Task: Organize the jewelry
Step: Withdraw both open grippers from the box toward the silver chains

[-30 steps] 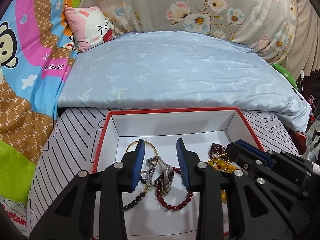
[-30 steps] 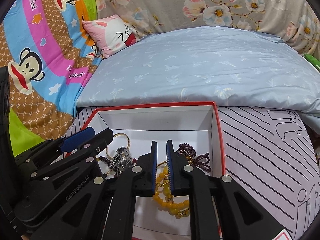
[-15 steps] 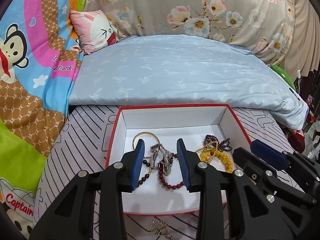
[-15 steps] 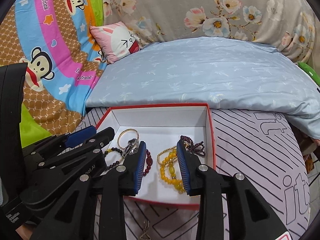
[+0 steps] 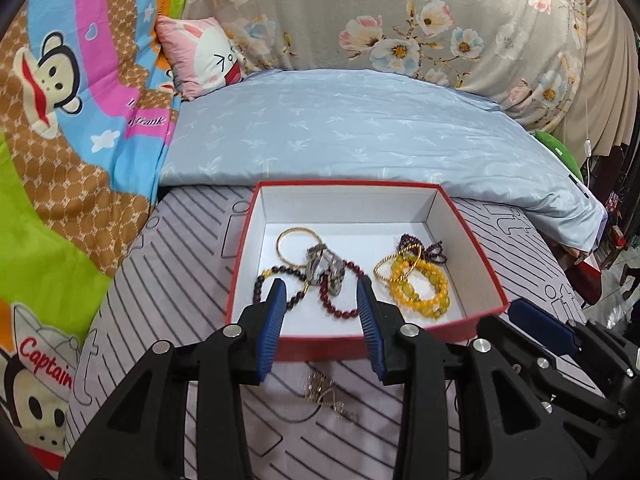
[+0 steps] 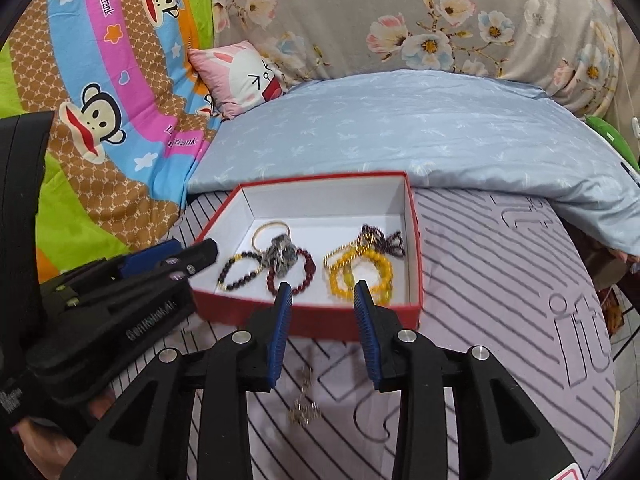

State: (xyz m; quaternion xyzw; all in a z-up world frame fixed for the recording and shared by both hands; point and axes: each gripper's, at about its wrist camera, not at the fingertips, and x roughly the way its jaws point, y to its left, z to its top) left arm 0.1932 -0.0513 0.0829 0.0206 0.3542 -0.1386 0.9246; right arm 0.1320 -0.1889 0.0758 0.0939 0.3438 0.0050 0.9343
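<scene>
A red box (image 5: 474, 240) (image 6: 416, 248) with a white inside sits on the striped bedsheet. In it lie a gold bangle (image 5: 280, 242), a silver watch (image 5: 324, 266), dark and red bead bracelets (image 5: 340, 308), yellow bead bracelets (image 5: 420, 288) (image 6: 360, 272) and a purple bead strand (image 5: 432, 250). A thin metal necklace (image 5: 324, 390) (image 6: 304, 400) lies on the sheet in front of the box. My left gripper (image 5: 322, 304) is open and empty above the box's near edge. My right gripper (image 6: 322, 308) is open and empty, just before the box.
A light blue quilt (image 5: 352, 132) lies behind the box. A pink rabbit pillow (image 5: 200, 56) and a monkey-print blanket (image 5: 68, 120) are at the left. A floral cushion (image 5: 400, 20) stands at the back. The bed edge drops off at the right.
Both grippers have pulled back and up out of the box. The right gripper opened, leaving the yellow beads in the box. The necklace on the sheet has come into view.
</scene>
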